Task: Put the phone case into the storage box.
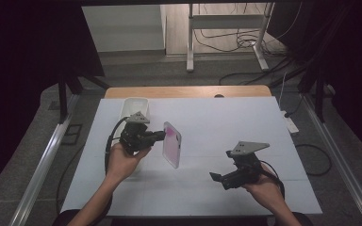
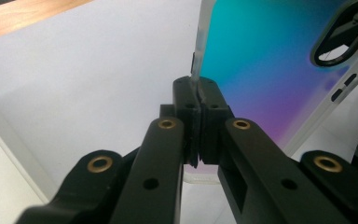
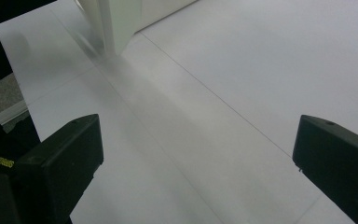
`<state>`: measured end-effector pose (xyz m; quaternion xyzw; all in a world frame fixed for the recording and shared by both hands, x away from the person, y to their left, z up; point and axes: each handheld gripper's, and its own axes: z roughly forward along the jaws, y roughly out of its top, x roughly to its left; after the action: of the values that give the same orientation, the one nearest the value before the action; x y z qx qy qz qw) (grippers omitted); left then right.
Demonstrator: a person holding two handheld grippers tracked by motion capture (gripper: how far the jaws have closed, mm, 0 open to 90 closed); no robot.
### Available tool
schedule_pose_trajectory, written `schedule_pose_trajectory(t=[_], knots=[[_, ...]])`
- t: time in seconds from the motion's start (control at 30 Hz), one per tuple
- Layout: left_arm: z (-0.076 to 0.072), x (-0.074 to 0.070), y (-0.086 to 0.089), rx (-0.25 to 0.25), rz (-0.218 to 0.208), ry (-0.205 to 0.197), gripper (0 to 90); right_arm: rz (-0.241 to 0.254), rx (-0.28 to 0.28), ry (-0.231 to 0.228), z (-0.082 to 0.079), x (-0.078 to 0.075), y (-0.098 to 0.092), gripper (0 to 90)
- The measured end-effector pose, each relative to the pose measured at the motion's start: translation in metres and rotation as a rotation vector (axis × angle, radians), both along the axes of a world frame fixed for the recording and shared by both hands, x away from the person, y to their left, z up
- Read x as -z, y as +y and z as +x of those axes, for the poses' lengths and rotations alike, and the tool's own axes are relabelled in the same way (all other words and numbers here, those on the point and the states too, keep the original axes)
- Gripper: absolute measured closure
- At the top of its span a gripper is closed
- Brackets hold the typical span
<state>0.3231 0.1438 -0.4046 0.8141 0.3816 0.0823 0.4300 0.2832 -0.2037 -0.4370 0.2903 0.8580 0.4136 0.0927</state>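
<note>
A phone case [image 1: 171, 144] with a pink-to-teal back and a clear rim stands tilted on its long edge, lifted off the white table sheet [image 1: 226, 122] left of centre. My left gripper [image 1: 162, 135] is shut on its near rim; in the left gripper view the two pads [image 2: 209, 109] pinch the clear edge, and the coloured back [image 2: 270, 65] with its oval camera cutout [image 2: 340, 35] spreads to the right. My right gripper [image 1: 217, 178] hovers low at the front right, pointing left. Its jaws stand wide apart [image 3: 196, 158] with only bare sheet between them.
A white open container [image 1: 135, 107] sits at the back left of the sheet, just behind my left hand, and appears as a pale box [image 3: 121, 18] in the right gripper view. The wooden table edge [image 1: 188, 92] runs along the back. Cables and a metal stand lie on the floor beyond.
</note>
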Motion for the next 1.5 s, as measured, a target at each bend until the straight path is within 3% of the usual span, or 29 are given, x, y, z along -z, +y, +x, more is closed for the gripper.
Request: schedule_pose_trajectory(t=[0.27, 0.63, 1.23, 1.5], knots=[[0.007, -0.004, 0.003, -0.011, 0.012, 0.001, 87.9, 0.005, 0.025, 0.018, -0.005, 0.003, -0.017, 2.4], [0.015, -0.012, 0.011, -0.04, 0.023, -0.007, 88.0, -0.017, 0.046, 0.009, -0.008, 0.007, -0.034, 3.0], [0.031, -0.028, 0.033, -0.107, 0.021, -0.014, 87.9, -0.059, 0.143, 0.013, -0.014, 0.014, -0.065, 1.7], [0.037, -0.03, 0.04, -0.138, 0.026, -0.014, 87.9, -0.055, 0.191, 0.026, -0.018, 0.015, -0.078, 1.3]])
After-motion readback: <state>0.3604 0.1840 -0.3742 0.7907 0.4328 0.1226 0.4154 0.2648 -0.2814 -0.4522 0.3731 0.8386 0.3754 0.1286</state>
